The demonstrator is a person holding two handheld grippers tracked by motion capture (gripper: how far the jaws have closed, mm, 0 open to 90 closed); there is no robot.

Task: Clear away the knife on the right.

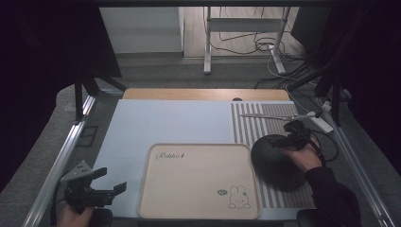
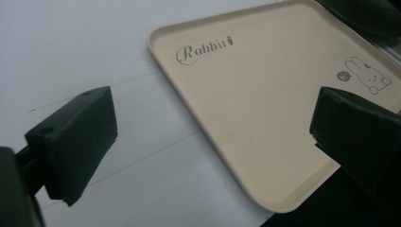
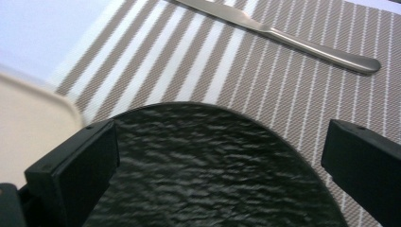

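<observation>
A: Item one, right gripper (image 1: 289,134); jaws spread wide, nothing between them; it hangs over the far rim of the plate (image 1: 276,161), which lies directly under and ahead of it on the striped mat (image 1: 250,125).

B: Item two, plate (image 3: 208,165); black, rippled surface, flat on the mat; from the right gripper view its rim curves across just beyond the jaw tips; whether a jaw touches it, cannot tell.

A: Item three, knife (image 3: 283,35); past the plate, well beyond the jaws; keep clear of it.

B: Item four, tray (image 1: 198,181); beige, bare, to the left of the right gripper, edge just beside the plate; likely destination, as a judgement.

A: Item five, left gripper (image 1: 97,187); jaws wide, holding nothing; tray (image 2: 246,99) ahead of it and to its right; idle.

B: Method note: drop one jaw under the rim and one above, at the edge, not the middle; a thin rim on a woven mat may slide away, so close squarely; lift level; tilt risks a slip.

A: Caution: bite deep enough; a shallow pinch on a heavy plate would pivot.
</observation>
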